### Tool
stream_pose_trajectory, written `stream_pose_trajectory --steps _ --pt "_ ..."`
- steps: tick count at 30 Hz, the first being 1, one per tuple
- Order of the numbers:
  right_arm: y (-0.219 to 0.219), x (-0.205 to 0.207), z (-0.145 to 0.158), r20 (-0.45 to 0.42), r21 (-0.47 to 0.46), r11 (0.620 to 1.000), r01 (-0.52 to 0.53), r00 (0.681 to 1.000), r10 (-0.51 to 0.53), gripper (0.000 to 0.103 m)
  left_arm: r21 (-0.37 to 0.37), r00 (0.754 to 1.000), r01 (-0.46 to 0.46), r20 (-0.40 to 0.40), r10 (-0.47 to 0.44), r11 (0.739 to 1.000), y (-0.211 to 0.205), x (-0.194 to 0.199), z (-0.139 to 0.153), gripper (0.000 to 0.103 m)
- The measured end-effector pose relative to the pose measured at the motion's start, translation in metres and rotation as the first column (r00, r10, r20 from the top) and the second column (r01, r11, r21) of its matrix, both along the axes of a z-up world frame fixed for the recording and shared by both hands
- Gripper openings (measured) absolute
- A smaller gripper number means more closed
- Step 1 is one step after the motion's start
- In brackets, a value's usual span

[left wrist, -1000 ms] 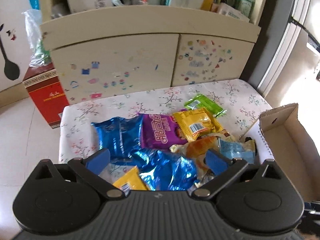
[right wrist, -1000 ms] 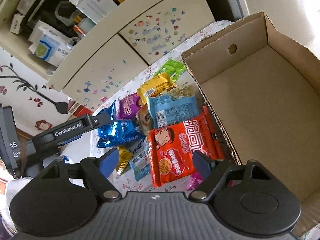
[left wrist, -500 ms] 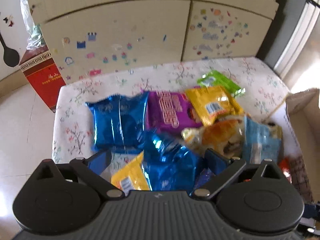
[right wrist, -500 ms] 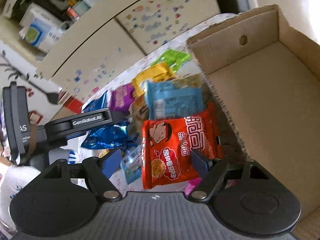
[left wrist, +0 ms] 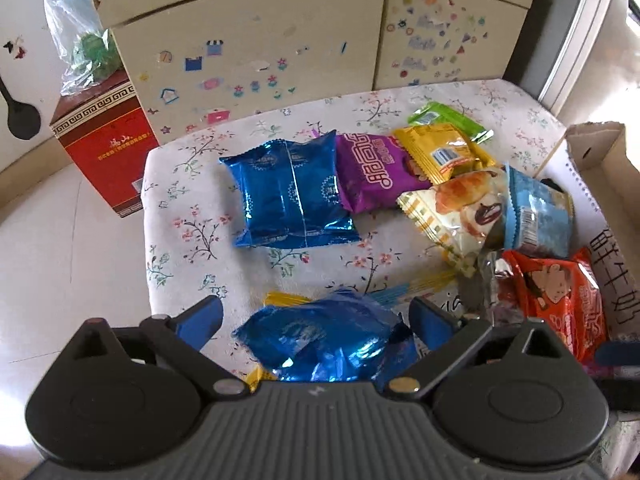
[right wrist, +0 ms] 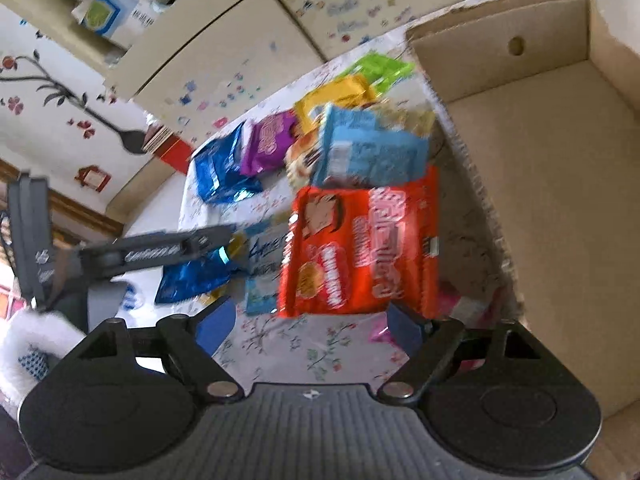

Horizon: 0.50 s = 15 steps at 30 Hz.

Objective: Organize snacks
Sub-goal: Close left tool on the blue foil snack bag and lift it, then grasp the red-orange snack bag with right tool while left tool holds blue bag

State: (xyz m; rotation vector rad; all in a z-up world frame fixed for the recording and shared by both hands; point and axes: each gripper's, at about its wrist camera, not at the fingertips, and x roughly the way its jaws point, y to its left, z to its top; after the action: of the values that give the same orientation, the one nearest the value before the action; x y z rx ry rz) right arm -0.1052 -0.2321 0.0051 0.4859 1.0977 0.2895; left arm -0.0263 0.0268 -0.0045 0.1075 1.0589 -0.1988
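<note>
Several snack packets lie on a floral-cloth table (left wrist: 188,216). My left gripper (left wrist: 316,320) is open, its blue fingers either side of a crumpled blue foil packet (left wrist: 324,340). A flat blue packet (left wrist: 288,196), a purple one (left wrist: 372,172), a yellow one (left wrist: 436,152), a green one (left wrist: 448,120), a croissant packet (left wrist: 460,208) and a light blue one (left wrist: 536,216) lie beyond. My right gripper (right wrist: 308,324) is open just short of a red-orange packet (right wrist: 360,248). The open cardboard box (right wrist: 560,160) stands to its right.
A cream cabinet (left wrist: 256,48) with stickers stands behind the table. A red carton (left wrist: 104,148) sits on the floor at the left. A pink packet (right wrist: 460,308) lies by the box wall. The left gripper's body (right wrist: 152,256) shows in the right wrist view.
My left gripper has tilted down and drawn back toward the near table edge, around the crumpled blue packet. My right gripper has shifted slightly; the red-orange packet sits farther up between its fingers.
</note>
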Motion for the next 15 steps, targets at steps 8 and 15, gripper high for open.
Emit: stream_pose_trajectory --steps 8,15 --pt "-0.004 0.005 -0.002 0.011 -0.032 0.994 0.108 0.994 -0.108 0.093 -0.037 0.996 0.094 0.005 -0.094 0.995 -0.012 -0.007 -0.002 0.099" --pt "-0.003 0.009 -0.004 -0.012 0.020 0.988 0.155 0.988 -0.155 0.095 0.023 0.990 0.138 0.026 -0.138 0.990 -0.024 -0.010 -0.006 0.098"
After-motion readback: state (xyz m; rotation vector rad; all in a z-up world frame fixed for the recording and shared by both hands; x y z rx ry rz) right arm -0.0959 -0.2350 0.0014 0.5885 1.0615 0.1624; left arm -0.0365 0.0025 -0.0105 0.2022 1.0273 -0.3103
